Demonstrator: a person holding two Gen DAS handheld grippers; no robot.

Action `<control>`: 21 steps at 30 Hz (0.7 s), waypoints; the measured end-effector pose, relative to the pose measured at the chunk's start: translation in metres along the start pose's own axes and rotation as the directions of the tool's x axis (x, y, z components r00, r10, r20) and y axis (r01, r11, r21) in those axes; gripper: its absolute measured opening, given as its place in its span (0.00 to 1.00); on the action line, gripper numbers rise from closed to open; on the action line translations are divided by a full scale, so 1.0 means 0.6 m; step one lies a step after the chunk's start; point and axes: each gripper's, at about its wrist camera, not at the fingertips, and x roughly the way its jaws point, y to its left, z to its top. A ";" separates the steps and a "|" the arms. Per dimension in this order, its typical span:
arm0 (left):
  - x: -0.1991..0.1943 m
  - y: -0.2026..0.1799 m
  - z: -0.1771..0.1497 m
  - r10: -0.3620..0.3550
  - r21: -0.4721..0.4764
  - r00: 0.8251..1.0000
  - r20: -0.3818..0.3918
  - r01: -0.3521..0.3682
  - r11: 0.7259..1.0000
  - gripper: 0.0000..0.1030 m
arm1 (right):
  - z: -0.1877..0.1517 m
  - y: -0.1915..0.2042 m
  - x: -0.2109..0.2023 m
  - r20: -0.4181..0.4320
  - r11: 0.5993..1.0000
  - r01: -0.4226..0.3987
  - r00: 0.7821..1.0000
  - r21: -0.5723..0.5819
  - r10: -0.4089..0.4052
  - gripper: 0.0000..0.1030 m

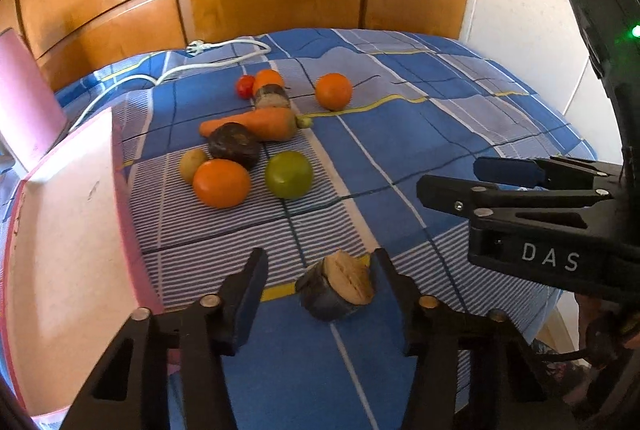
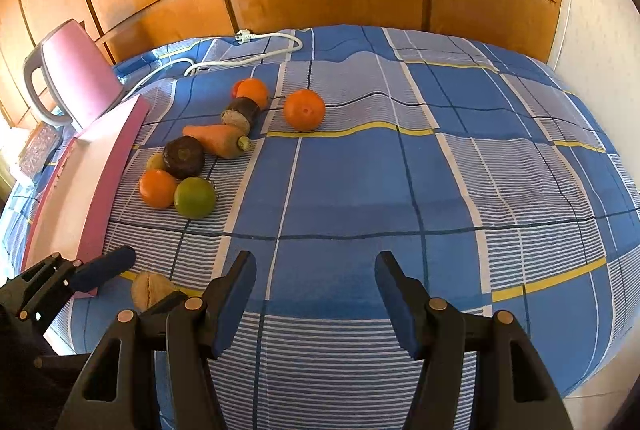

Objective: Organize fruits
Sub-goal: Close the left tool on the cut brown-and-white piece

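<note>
A pink box (image 1: 64, 230) is seen lying open at the left edge of the bed (image 1: 420, 133); its pale interior is shown bare as far as it is visible, and its near end is cut off by the frame. The produce is laid on the blue checked bedspread just right of the box: two oranges (image 1: 221, 183) and (image 1: 333, 91), a green fruit (image 1: 288, 174), a small yellowish fruit (image 1: 192, 164) partly hidden, a dark round item (image 1: 234, 145), a carrot (image 1: 256, 123), a third orange (image 1: 268, 77) and a small red fruit (image 1: 245, 86) behind a cut dark piece (image 1: 272, 97). A cut chunk with dark skin and tan face (image 1: 338, 286) is positioned between the fingers of the left gripper (image 1: 320, 270), which is spread wide; the right finger appears to touch it, but contact cannot be confirmed. The right gripper (image 2: 316, 270) is held wide open with nothing in it, over bare bedspread. A pink kettle (image 2: 80, 77) and a white cord (image 2: 256, 49) are located at the far side.
</note>
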 end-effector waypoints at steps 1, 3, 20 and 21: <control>0.003 -0.003 0.000 -0.006 0.005 1.000 -0.001 0.006 1.000 0.43 | 0.000 -0.001 0.001 0.000 1.000 0.000 1.000 0.000 0.000 0.61; 0.007 -0.009 0.000 -0.012 0.014 1.000 -0.004 0.012 1.000 0.33 | 0.000 -0.002 0.002 -0.002 1.000 0.000 1.000 0.002 0.000 0.61; 0.001 0.012 -0.002 0.019 -0.050 1.000 0.022 -0.017 0.999 0.33 | 0.000 0.004 0.020 -0.035 0.999 -0.047 0.998 -0.014 0.046 0.61; 0.000 0.015 -0.002 0.023 -0.058 0.999 0.026 -0.022 0.998 0.33 | 0.001 0.005 0.021 -0.037 0.998 -0.054 0.998 -0.017 0.053 0.59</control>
